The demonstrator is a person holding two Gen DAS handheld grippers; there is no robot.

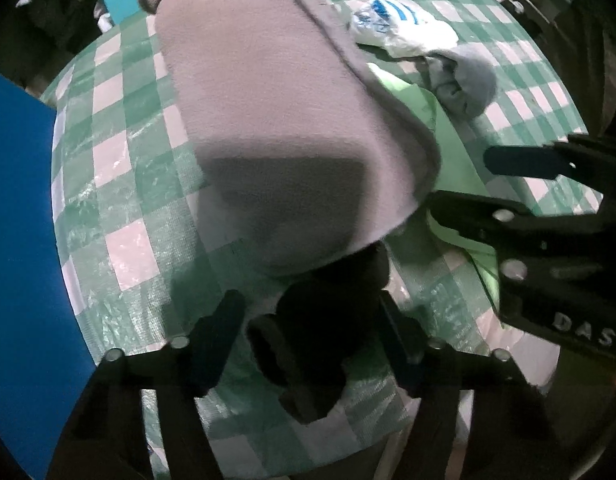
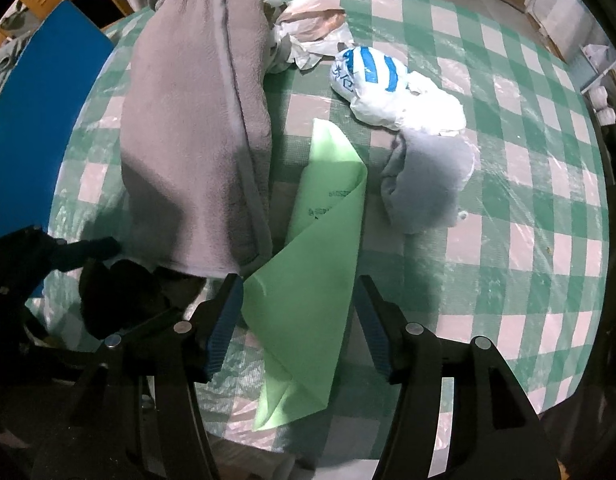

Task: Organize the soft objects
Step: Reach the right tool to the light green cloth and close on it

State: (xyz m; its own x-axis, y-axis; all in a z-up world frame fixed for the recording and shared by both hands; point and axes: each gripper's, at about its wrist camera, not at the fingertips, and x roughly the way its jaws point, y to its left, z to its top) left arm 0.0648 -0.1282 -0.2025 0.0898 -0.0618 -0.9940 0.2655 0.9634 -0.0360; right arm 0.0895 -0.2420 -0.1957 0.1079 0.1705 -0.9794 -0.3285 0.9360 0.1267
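Note:
A black soft bundle [image 1: 312,340] lies on the checked table between my left gripper's [image 1: 308,332] two fingers and fills the gap, touching both pads. Just beyond it lies a long grey fleece cloth [image 1: 276,120]. In the right wrist view the same grey fleece cloth [image 2: 196,140] lies at the left, with the black bundle [image 2: 120,296] at its near end. My right gripper [image 2: 300,312] stands open over a folded light-green sheet [image 2: 316,240], which lies flat between its fingers. In the left wrist view the right gripper [image 1: 460,180] comes in from the right, above the green sheet [image 1: 448,136].
A pale grey sock [image 2: 424,184] and a white plastic bag with blue stripes [image 2: 388,80] lie to the right of the green sheet. Crumpled plastic [image 2: 312,36] sits further back. A blue chair [image 2: 40,120] stands at the table's left edge [image 2: 88,120].

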